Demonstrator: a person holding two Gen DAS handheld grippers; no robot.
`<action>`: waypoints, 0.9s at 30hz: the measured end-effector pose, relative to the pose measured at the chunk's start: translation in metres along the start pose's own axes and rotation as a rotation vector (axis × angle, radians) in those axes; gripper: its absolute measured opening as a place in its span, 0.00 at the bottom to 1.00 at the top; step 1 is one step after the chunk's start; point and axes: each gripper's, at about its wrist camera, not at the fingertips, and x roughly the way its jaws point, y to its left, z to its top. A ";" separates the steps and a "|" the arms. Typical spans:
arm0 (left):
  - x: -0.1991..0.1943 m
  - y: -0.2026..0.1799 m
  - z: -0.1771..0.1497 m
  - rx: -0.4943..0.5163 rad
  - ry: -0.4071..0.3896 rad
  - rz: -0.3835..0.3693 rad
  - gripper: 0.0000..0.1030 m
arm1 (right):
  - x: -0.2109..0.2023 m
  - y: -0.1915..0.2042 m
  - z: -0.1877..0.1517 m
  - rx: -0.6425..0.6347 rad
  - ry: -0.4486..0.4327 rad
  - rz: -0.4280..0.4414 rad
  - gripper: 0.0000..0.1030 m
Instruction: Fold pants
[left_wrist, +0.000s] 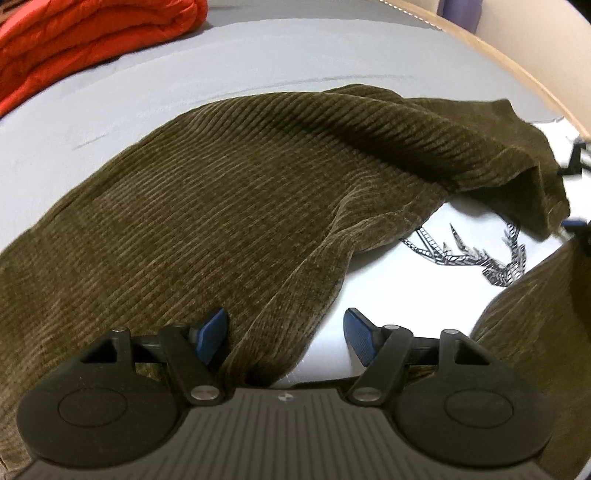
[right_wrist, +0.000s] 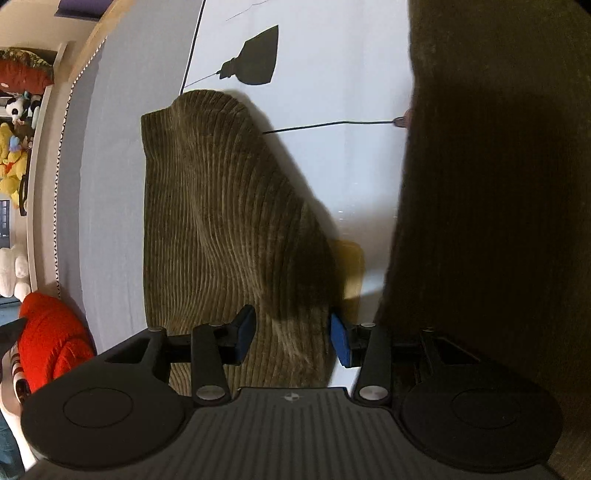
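Note:
Olive-brown corduroy pants (left_wrist: 240, 192) lie spread over the bed in the left wrist view, one leg folded over towards the upper right. My left gripper (left_wrist: 286, 332) hangs open low over them; a raised fold edge runs between its blue pads (left_wrist: 360, 336) without being pressed. In the right wrist view a pant leg (right_wrist: 221, 206) stretches away from my right gripper (right_wrist: 291, 336). Its jaws stand apart with the ribbed cloth lying between the pads, which do not pinch it. A dark, shadowed part of the pants (right_wrist: 498, 184) fills the right side.
The pants rest on a white sheet with a printed deer (left_wrist: 461, 254) and lamp drawing (right_wrist: 258, 59). A grey mattress surface (left_wrist: 184, 74) lies beyond. A folded orange-red blanket (left_wrist: 74, 37) sits at the far left. The wooden bed edge (left_wrist: 517, 62) and plush toys (right_wrist: 14, 162) border the bed.

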 end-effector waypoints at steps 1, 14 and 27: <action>0.000 -0.002 0.000 0.010 -0.010 0.018 0.61 | 0.002 0.000 0.003 0.012 -0.003 0.032 0.54; -0.013 0.017 0.004 0.008 -0.017 0.177 0.15 | -0.009 0.019 0.038 -0.092 -0.207 0.149 0.28; -0.017 0.034 0.000 -0.004 0.038 0.023 0.16 | -0.053 0.044 0.040 -0.373 -0.604 0.043 0.09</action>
